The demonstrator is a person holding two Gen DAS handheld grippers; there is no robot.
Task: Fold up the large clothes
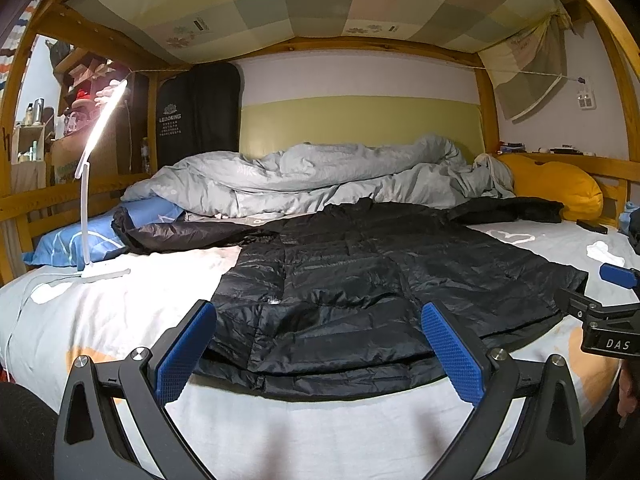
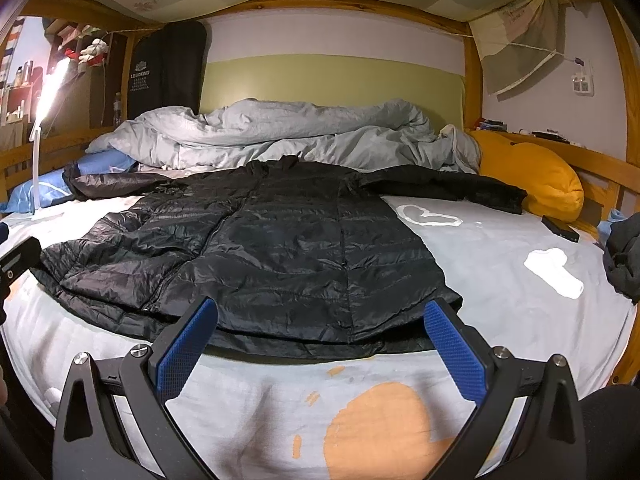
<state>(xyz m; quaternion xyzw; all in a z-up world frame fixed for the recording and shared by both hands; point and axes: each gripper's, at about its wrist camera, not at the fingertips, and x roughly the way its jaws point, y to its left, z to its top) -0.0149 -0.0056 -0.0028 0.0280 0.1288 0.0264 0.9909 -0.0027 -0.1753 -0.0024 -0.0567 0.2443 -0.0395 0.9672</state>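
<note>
1 shiny black quilted jacket point(image 1: 360, 276) lies flat on the bed point(image 1: 100, 308), both sleeves spread toward 10 and 2 o'clock, hem nearest. The left hand-held gripper point(image 1: 320, 352) and right hand-held gripper point(image 2: 320, 348) are both spread wide, grasping nothing, at the hem. 1 lamp point(image 1: 92, 184) stands at 9 o'clock.

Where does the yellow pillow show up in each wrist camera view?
Left wrist: the yellow pillow lies far right, against the wooden rail, past the black puffer coat's sleeve.
Right wrist: the yellow pillow sits right of centre, larger, beside that same sleeve.
Shared landmark: the rumpled grey duvet just left of it.
</note>
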